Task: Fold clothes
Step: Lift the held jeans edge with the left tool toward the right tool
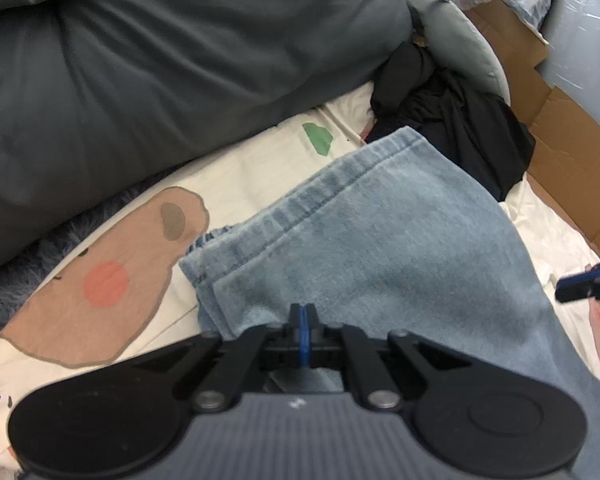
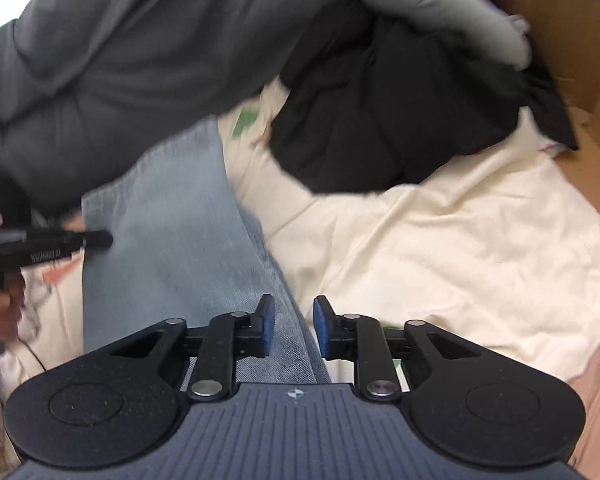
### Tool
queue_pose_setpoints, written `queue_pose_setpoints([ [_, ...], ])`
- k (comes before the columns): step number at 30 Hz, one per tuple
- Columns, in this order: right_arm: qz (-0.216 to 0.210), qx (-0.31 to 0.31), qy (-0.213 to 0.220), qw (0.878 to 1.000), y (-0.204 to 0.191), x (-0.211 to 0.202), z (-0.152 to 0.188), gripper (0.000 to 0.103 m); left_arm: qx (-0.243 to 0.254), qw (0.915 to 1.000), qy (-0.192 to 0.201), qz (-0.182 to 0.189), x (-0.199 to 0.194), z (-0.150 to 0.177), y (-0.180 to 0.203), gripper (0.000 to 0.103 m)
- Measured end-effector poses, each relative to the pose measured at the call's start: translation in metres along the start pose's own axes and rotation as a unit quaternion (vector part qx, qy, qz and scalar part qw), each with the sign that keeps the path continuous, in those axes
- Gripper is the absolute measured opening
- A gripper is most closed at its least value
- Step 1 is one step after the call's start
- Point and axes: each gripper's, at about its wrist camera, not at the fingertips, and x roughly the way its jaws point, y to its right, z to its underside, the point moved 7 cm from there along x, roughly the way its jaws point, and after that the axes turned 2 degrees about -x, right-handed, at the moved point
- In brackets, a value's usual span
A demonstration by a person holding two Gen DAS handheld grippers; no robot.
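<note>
Two hand-held grippers work over a pair of light blue jeans (image 1: 380,240) laid on a cream bedsheet (image 2: 440,240) printed with a brown cartoon animal (image 1: 100,276). The left gripper (image 1: 303,320) sits low over the near part of the jeans with its blue pads pressed together; the denim runs under and around them, but whether any fabric is pinched between the pads cannot be told. The right gripper (image 2: 294,326) hovers at the right edge of the jeans, its pads parted and holding nothing, the edge of the denim showing in the gap. Beyond the hem of the jeans lies a crumpled black garment (image 2: 380,112), touching it in the left view. A large dark grey duvet (image 1: 160,60) bulks up to the left of the jeans, and flattened cardboard (image 1: 560,140) lies past the black garment.
</note>
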Motion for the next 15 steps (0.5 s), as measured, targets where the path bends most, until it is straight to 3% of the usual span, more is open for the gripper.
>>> queue_pose_setpoints([
  [2,-0.006,0.012,0.008,1.0,-0.002,-0.01,0.009,0.024,0.006,0.9999,0.006,-0.011,-0.007,-0.003,0.004,0.003],
  [5,-0.007,0.025,-0.001,1.0,-0.008,-0.014,0.033,0.024,0.004,0.9999,0.015,0.008,-0.018,-0.01,0.013,0.004],
  [10,0.011,0.058,-0.011,0.998,-0.016,-0.013,0.08,0.024,0.062,0.9956,0.029,0.064,-0.026,-0.016,0.055,0.005],
  [15,0.032,0.094,-0.025,0.995,-0.019,-0.011,0.124,0.025,0.097,0.9886,0.006,0.115,-0.006,-0.009,0.097,0.006],
])
